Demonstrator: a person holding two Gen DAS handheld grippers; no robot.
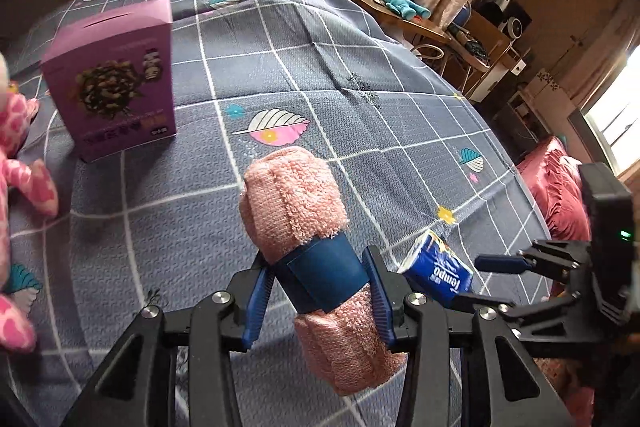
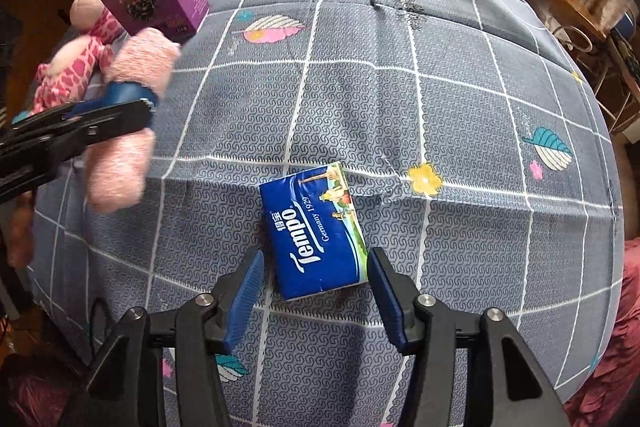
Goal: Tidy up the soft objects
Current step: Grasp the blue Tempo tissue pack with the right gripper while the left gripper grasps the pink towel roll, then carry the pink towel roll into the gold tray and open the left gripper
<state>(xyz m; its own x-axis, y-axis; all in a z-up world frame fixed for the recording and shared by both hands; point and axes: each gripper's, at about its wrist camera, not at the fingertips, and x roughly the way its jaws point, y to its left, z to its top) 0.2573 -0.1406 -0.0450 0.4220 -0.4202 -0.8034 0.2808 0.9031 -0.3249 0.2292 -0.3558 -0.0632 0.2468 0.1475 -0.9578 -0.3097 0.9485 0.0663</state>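
1. The left gripper [image 1: 320, 291] was clamped on a rolled pink towel [image 1: 296, 199]; its blue pads pressed on the dark blue band [image 1: 320, 277] around the middle of the roll.
2. The towel was lifted above the bed sheet [image 1: 248, 39], and one end stuck out forward past the pads while the other end hung back under the gripper.
3. The right gripper [image 2: 316, 291] pointed steeply down at the bed, with its jaws spread apart.
4. A blue tissue pack [image 2: 316, 231] lay flat on the sheet, with its near end between the two right fingers [image 2: 244, 299]; the pads did not press on it.
5. A purple box [image 1: 116, 83] stood upright on the sheet, further away and to the left of the towel.
6. A pink spotted plush toy [image 2: 76, 55] lay at the left edge of the bed, just beside the purple box.
7. A teal plush toy [image 1: 404, 5] lay on a wooden desk [image 1: 372, 1] beyond the bed.
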